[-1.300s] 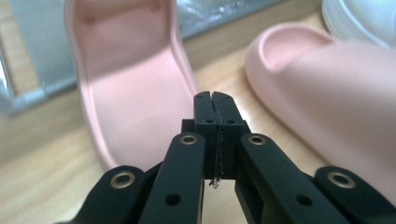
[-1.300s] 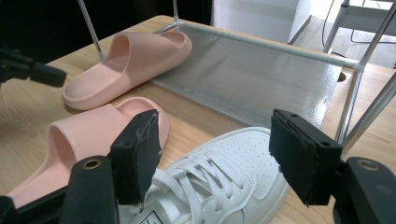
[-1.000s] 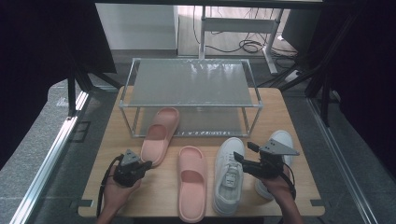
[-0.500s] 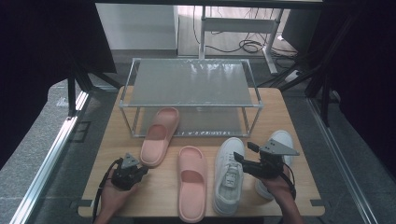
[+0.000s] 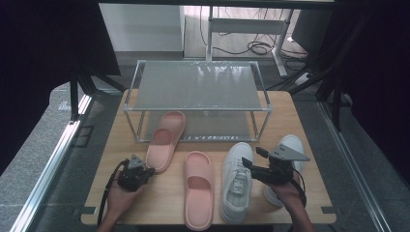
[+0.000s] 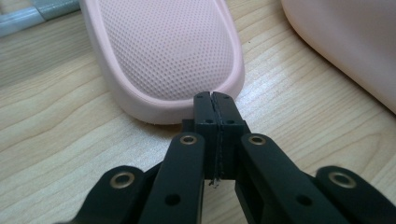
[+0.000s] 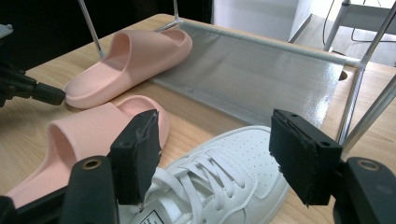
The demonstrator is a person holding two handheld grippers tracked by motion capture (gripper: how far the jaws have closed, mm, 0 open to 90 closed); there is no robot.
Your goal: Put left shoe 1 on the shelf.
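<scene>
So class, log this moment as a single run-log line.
left gripper: shut, empty, at heel of pink slipper | right gripper: open, over white sneaker | rack: behind

A lab or a recording room is suggested, not a home. A small wooden tabletop (image 5: 121, 203) is enclosed by dark curtains (image 5: 43, 58) on both sides. Beside the tabletop, aluminium rails (image 5: 46, 169) are laid on a grey carpet floor (image 5: 29, 159). Behind the tabletop, loose cables (image 5: 258, 47) are seen on the floor under a white desk frame (image 5: 241, 24). On the tabletop a metal shoe rack (image 5: 196, 87) and shoes are arranged like test items.
</scene>
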